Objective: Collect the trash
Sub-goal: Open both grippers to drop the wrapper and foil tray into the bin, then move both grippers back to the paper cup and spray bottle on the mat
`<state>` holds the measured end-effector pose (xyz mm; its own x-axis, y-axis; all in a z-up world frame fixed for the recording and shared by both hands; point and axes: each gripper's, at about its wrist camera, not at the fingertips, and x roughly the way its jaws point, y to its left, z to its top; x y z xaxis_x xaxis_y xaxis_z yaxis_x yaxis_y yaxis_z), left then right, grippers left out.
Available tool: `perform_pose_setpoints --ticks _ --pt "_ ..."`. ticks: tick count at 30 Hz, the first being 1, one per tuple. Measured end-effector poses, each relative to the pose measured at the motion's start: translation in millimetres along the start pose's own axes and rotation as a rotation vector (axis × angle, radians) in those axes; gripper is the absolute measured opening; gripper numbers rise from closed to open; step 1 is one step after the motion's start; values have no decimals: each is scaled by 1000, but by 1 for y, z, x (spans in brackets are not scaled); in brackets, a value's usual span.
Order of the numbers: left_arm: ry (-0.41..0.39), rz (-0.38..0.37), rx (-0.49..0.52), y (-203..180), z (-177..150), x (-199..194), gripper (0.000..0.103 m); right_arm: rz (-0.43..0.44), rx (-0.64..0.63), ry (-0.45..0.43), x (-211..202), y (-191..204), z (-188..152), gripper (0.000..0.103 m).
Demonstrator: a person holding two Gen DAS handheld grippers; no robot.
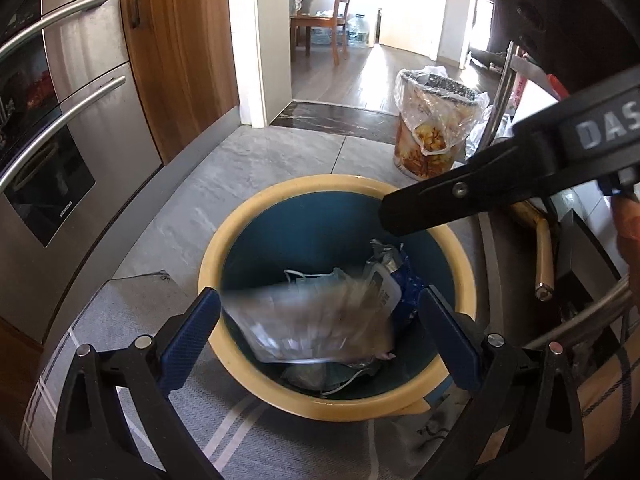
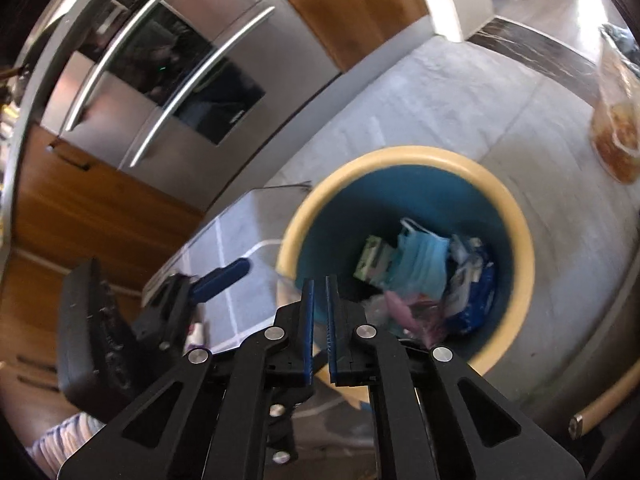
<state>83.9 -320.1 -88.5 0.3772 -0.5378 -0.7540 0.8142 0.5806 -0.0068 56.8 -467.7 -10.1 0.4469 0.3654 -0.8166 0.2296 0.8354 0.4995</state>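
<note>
While the left gripper (image 1: pixel 320 316) hangs wide open over the bin (image 1: pixel 460 272), a blurred plastic wrapper (image 1: pixel 312 320) sits between its fingers: light, floppy, likely slippery; pinch an edge. Right gripper (image 2: pixel 319 320) nearly closed, empty.

Grey tiled floor (image 1: pixel 256 160), steel oven (image 1: pixel 60 152) in wooden cabinets (image 1: pixel 180 40), sunlit doorway (image 1: pixel 360 20) beyond.
</note>
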Motion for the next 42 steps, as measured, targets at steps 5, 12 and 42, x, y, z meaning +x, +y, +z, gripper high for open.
perform_pose_setpoints --ticks 5,12,42 --pt "-5 -1 8 -2 0 -1 98 -64 -10 4 1 0 1 7" --pt "17 25 -1 9 -7 -12 98 -89 -11 -7 0 10 5 7" --pt "47 434 -252 163 -130 -192 98 -178 -350 -24 71 193 -33 89"
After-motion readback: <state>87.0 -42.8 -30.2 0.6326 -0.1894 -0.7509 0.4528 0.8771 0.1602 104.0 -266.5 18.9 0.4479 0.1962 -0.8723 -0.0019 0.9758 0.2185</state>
